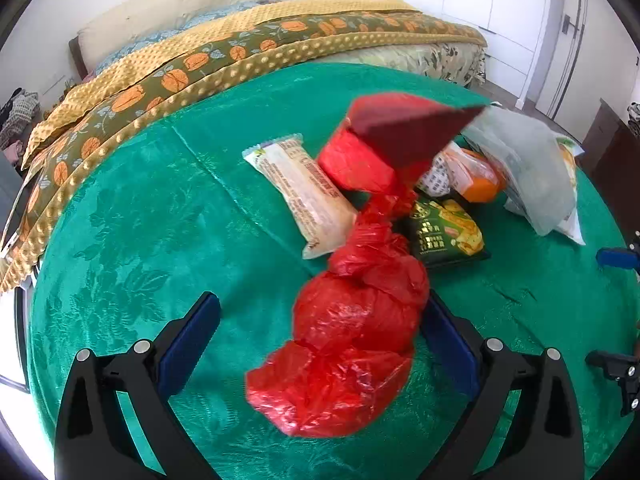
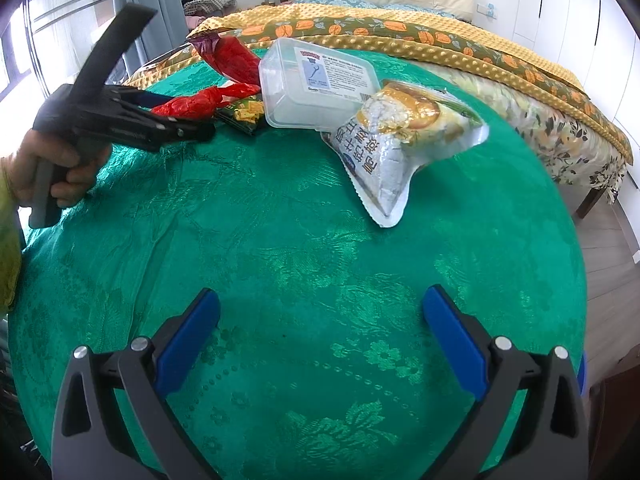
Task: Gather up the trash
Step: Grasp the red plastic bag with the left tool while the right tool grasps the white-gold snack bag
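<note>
My left gripper [image 1: 320,336] stands wide open around the red plastic bag [image 1: 352,320] (knotted, touching the pad at three o'clock) on the green tablecloth [image 1: 140,220]. My right gripper [image 2: 320,332] gapes empty; wrappers lie at twelve o'clock.

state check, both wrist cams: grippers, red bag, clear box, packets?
left gripper: open, straddling the bag
right gripper: open, empty
red plastic bag: knotted shut
clear plastic box: lid on
silver snack packet: sealed, puffy
green snack packet: lying flat
</note>
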